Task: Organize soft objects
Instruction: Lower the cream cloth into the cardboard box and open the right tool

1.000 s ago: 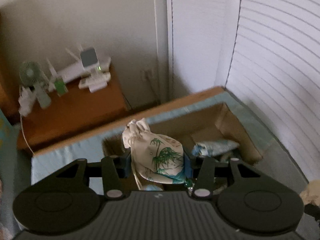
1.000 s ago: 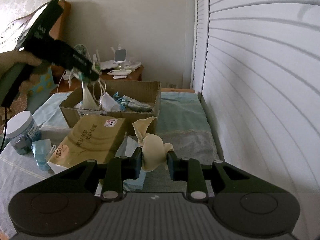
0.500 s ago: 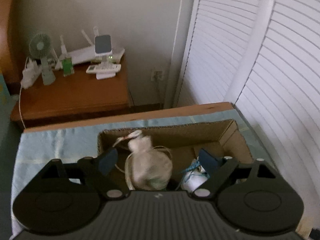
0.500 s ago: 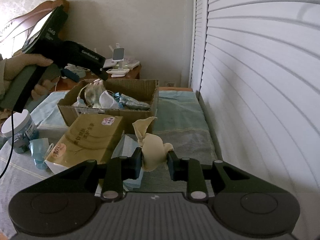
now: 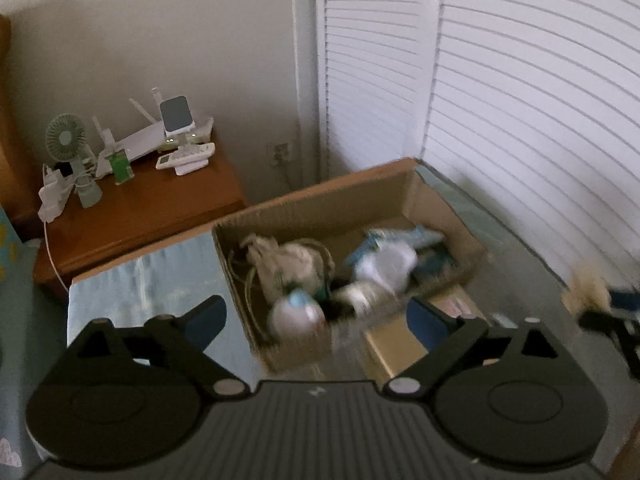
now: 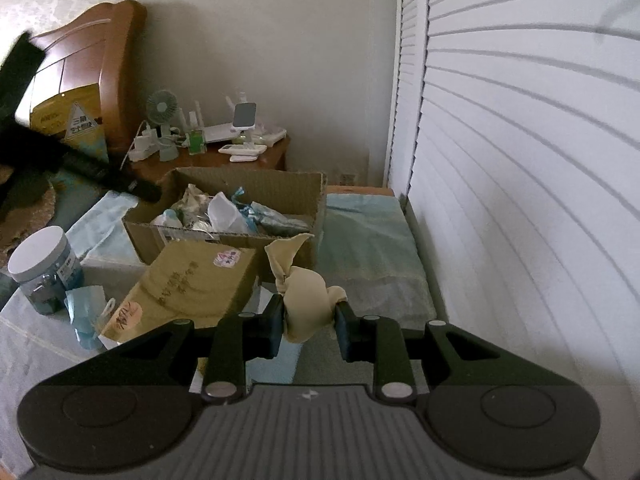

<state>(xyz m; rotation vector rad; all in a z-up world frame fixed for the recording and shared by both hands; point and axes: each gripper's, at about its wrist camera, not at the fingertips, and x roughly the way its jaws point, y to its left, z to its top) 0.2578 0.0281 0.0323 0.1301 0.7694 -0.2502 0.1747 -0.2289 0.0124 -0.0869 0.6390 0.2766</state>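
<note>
A cardboard box (image 5: 316, 206) (image 6: 280, 182) stands on the bed and holds several soft items. A cream drawstring pouch with a green print (image 5: 288, 266) lies at its left end. My left gripper (image 5: 316, 320) is open and empty, above the box's near side. My right gripper (image 6: 310, 322) is shut on a knotted cream cloth bundle (image 6: 306, 300), held above the bed to the near right of the box. This gripper also shows at the right edge of the left wrist view (image 5: 600, 308).
A tan paper-wrapped package (image 6: 188, 284) lies in front of the box. A white-lidded jar (image 6: 42, 268) and a light blue plastic wrapper (image 6: 86, 312) sit at the left. A wooden nightstand (image 5: 132, 212) with a fan and gadgets stands behind. Louvred doors (image 6: 520, 200) run along the right.
My left gripper opened and let the printed pouch drop into the box, then pulled back and up. My right gripper kept its hold on the cream bundle and barely moved.
</note>
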